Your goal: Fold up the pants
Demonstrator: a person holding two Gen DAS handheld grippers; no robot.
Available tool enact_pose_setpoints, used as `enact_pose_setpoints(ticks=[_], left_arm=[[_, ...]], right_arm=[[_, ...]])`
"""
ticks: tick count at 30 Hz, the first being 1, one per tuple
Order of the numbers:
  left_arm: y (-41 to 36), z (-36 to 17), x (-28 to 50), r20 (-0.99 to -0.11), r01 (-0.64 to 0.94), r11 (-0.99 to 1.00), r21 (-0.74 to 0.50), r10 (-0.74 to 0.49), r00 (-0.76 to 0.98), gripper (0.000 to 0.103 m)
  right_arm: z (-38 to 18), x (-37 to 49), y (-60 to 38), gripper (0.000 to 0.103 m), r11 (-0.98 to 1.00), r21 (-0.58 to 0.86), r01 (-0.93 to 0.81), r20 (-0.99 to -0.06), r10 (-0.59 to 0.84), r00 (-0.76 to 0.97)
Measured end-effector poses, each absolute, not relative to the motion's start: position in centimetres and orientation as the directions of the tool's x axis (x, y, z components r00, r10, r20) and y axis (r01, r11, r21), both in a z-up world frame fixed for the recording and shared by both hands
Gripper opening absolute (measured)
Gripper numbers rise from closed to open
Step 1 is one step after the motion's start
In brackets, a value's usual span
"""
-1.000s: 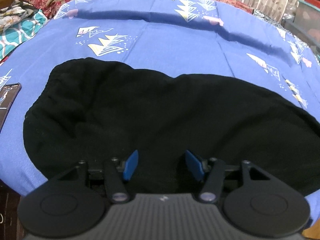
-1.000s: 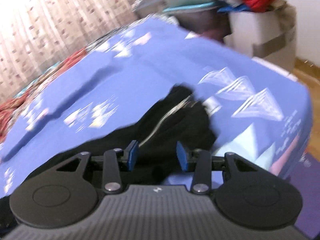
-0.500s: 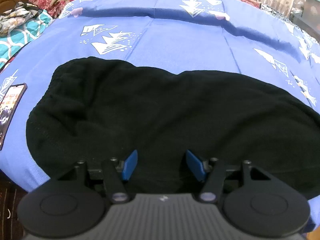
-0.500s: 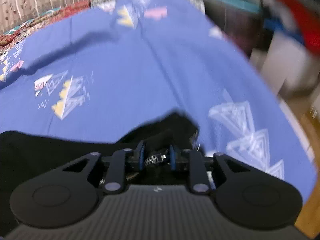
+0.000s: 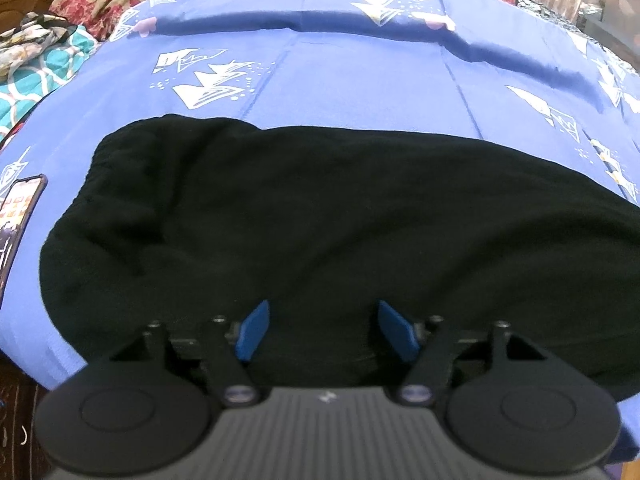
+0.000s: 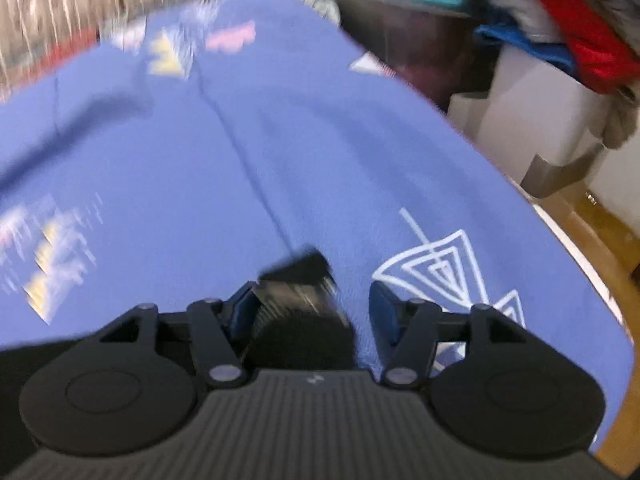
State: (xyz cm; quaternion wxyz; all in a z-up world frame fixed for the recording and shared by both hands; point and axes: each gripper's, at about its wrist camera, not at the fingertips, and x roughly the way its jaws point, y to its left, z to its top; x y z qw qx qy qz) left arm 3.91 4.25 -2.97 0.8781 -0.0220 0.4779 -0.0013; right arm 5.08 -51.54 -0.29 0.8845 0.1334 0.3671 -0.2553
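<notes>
Both the left tool (image 5: 324, 330) and right tool (image 6: 316, 316) gape wide, holding nothing, over black pants (image 5: 320, 220) (no legible writing).

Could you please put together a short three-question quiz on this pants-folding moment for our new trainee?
1. True or false: the left gripper is open above the black pants.
2. What lies at the left edge of the blue bedsheet, beside the pants? A) a phone B) a cup C) a book
3. Fill in: between the open fingers of the right gripper sits the black pant ____.

Key: 1 true; 2 A, the phone; 3 cuff.
</notes>
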Motion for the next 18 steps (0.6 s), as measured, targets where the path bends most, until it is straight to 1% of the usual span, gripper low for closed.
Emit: enact_pose_setpoints(ticks=[2,6,10,13,16,18], left_arm=[[4.0,-3.1,3.7,-0.834,-0.008,0.999,-0.037,-0.026,0.551,0.070],[3.8,-3.3,3.4,-0.826,0.007,0.999,-0.033,-0.031,0.563,0.072],[4.3,-3.1,3.0,-0.822,0.016,0.998,-0.057,-0.056,0.566,0.072],[4.7,-2.9,2.7,-0.820,0.018,0.997,-0.071,-0.069,0.568,0.072],[5.1,-2.5,2.4,-0.814,0.018,0.996,-0.093,-0.086,0.575,0.072],[5.5,-2.4,2.3,-0.811,0.012,0.993,-0.114,-0.100,0.577,0.072]], right_arm=[[1.4,2.9,-51.1,0.063,0.828,0.087,0.554,-0.668,-0.364,0.648],[3.3,-0.3,-48.7,0.063,0.862,0.168,0.477,-0.613,-0.288,0.736],[2.8,-1.8,-45.3,0.062,0.905,0.169,0.390,-0.621,-0.210,0.755],[2.7,-1.0,-43.9,0.062,0.912,0.200,0.358,-0.636,-0.157,0.756],[3.0,-0.9,-42.8,0.062,0.880,0.341,0.332,-0.639,-0.042,0.768],[2.8,-1.2,-42.4,0.056,0.831,0.449,0.328,-0.640,0.043,0.767]])
